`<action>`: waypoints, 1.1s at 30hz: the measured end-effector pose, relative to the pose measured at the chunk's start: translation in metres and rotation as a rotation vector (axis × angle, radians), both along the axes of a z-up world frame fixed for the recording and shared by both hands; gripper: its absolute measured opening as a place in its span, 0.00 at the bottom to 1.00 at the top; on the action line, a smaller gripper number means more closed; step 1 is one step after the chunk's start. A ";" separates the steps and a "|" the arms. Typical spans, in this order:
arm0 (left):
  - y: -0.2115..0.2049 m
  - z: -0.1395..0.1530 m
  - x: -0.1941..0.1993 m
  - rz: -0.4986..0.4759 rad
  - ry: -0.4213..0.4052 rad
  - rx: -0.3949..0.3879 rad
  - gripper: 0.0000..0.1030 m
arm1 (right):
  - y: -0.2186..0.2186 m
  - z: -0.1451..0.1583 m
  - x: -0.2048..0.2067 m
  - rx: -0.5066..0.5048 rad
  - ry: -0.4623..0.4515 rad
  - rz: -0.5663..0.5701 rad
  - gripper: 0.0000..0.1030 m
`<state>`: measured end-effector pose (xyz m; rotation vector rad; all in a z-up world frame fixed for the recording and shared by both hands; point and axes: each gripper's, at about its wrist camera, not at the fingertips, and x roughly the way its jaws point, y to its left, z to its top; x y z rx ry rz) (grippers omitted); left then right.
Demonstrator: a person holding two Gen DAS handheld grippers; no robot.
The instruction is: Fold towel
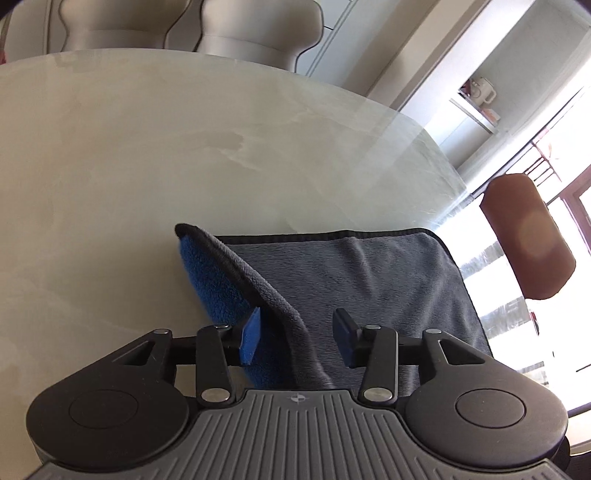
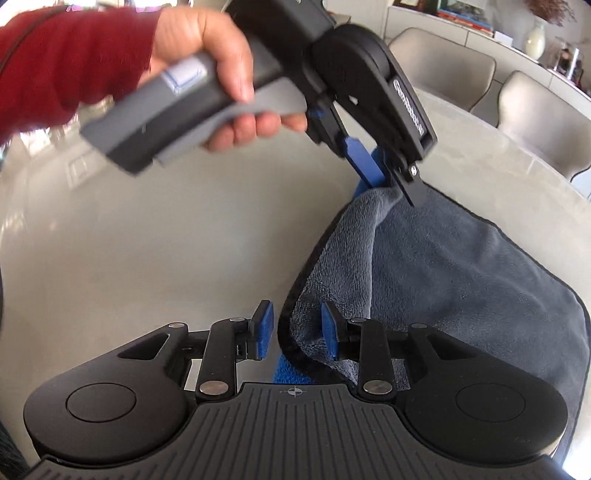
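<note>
A grey towel (image 1: 369, 273) with a blue underside and black trim lies on the pale table (image 1: 147, 166). Its left edge is raised in a ridge that runs between the fingers of my left gripper (image 1: 297, 338), whose jaws stand apart around the fold. In the right wrist view the towel (image 2: 461, 266) lies to the right, its near edge bunched between the fingers of my right gripper (image 2: 295, 332), jaws also apart. The left gripper (image 2: 384, 173) shows there too, held by a hand in a red sleeve, its tips at the towel's far raised corner.
Beige chairs (image 1: 255, 33) stand behind the table's far edge. A brown chair back (image 1: 528, 236) stands beyond the table's right edge by bright windows. A shelf with a mug (image 1: 480, 88) is on the wall. More chairs (image 2: 535, 114) show at the right.
</note>
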<state>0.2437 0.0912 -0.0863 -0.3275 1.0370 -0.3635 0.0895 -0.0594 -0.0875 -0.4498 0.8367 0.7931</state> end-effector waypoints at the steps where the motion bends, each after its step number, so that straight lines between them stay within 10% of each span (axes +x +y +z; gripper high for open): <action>1: 0.006 0.001 0.001 0.012 0.001 -0.004 0.49 | -0.001 0.000 0.000 -0.005 -0.005 -0.002 0.27; 14: 0.050 -0.012 0.030 0.088 0.086 -0.103 0.53 | -0.054 0.014 0.035 0.436 0.352 -0.268 0.13; 22: 0.054 -0.003 0.034 0.025 0.112 -0.062 0.17 | -0.057 0.012 0.027 0.678 0.602 -0.262 0.13; 33: 0.084 -0.003 0.002 0.072 0.106 0.044 0.13 | -0.034 0.008 0.025 0.653 0.633 -0.211 0.13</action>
